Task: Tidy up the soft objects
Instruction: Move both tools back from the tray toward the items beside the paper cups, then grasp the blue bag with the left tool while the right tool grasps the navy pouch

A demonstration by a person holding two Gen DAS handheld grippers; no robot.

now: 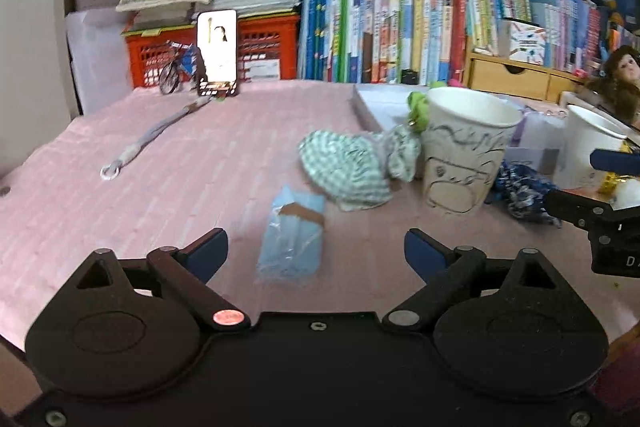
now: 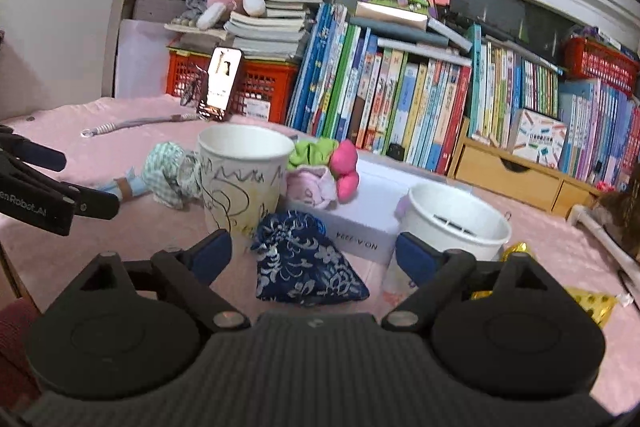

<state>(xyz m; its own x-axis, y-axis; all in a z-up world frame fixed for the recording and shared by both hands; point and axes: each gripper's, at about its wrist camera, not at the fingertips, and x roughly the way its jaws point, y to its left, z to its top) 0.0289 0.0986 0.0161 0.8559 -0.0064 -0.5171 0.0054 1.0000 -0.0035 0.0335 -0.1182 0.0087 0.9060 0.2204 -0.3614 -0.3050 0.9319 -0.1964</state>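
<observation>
My left gripper (image 1: 316,251) is open and empty, with a light blue wrapped pack (image 1: 291,237) lying on the pink table cover between its fingers. A green checked cloth (image 1: 352,167) lies just beyond, beside a scribbled paper cup (image 1: 464,151). My right gripper (image 2: 314,253) is open and empty, with a dark blue flowered pouch (image 2: 304,263) on the table between its fingers. The same paper cup (image 2: 244,179) stands behind left, a white cup (image 2: 452,227) behind right. Pink and green soft items (image 2: 328,167) lie on a white box (image 2: 360,227).
Books (image 2: 400,99) and red crates (image 2: 256,83) line the back edge. A phone (image 1: 217,53) stands propped there, with a strap (image 1: 156,135) lying before it. A doll (image 1: 618,75) sits at far right. Gold foil (image 2: 592,303) lies right of the white cup.
</observation>
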